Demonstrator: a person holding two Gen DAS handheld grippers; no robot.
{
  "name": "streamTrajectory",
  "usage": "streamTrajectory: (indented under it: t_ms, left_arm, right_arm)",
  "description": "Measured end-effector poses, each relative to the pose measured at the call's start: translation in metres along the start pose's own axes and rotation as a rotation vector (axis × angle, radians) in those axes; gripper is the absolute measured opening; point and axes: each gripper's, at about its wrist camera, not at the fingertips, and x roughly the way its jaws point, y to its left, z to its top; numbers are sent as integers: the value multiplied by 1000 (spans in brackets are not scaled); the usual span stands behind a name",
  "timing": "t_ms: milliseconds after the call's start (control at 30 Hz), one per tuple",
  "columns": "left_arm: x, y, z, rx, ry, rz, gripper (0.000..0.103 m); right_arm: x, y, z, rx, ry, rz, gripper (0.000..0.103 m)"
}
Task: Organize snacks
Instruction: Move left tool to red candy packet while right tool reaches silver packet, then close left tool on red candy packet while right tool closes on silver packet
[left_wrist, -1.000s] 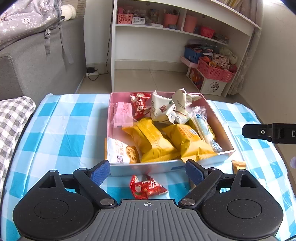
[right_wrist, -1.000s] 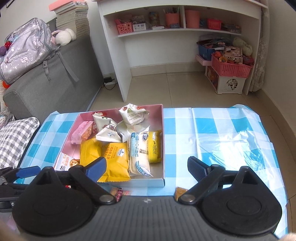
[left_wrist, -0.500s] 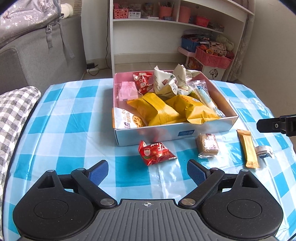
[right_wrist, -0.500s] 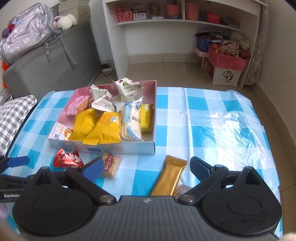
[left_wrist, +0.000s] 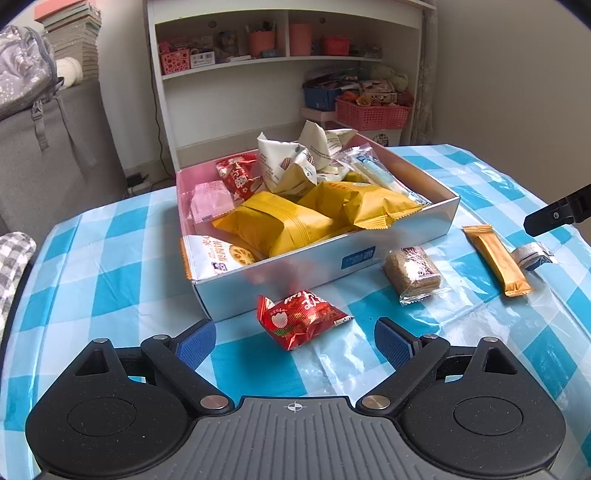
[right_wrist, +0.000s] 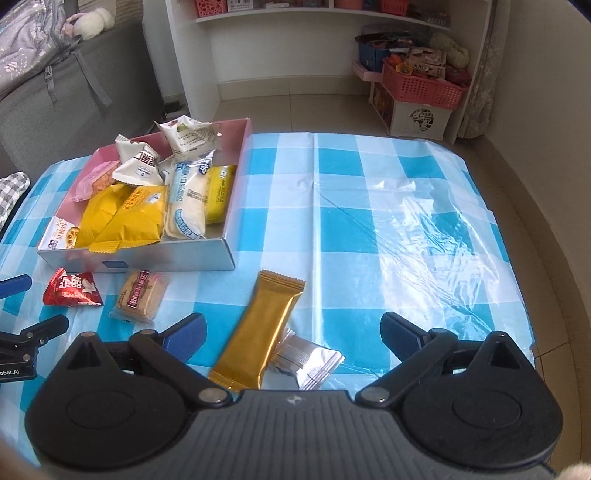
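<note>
Both tongs gape wide and empty: left gripper (left_wrist: 294, 338) faces a red packet (left_wrist: 301, 318); right gripper (right_wrist: 291, 332) straddles a gold bar (right_wrist: 260, 330), seemingly overlapping a silver wrapper (right_wrist: 308, 360).

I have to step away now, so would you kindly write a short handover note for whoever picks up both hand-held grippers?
Left hand-held gripper: open, empty, hovering over the red crinkly snack packet.
Right hand-held gripper: open, empty, above the long gold foil bar and small silver foil packet.
Done: the white cardboard box with a pink interior already holds yellow bags, white packets and others.
Left: four loose snacks on the blue checked tablecloth in front of the box, namely red packet, clear-wrapped brown biscuit, gold bar, silver packet.
</note>
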Motion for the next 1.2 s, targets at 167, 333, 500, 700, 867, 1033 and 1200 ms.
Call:
streamTrajectory:
  t_ms: [167,333,500,700,867,1033,1200]
  left_arm:
    - [7,-3,5,31,-21,-22,94]
    - [15,-10,10,57,-17,-26,89]
    - [20,-22,12,100,22,-17,79]
    - [22,-28,10,110,57,-29,61]
    - [25,-29,8,110,78,-14,47]
    - [25,-27,9,95,84,-15,45]
    - [24,-27,10,96,83,-47,63]
  right_arm:
    - [11,-9,-5,20,57,14,94]
    - [24,-15,-8,51,125,51,78]
    - [29,-21,-7,84,138,56,68]
    - [35,-22,-10,91,158,59,58]
    - [35,-20,-10,88,158,66,52]
    - [34,-17,-10,76,158,75,41]
    - [33,-12,-8,59,158,86,24]
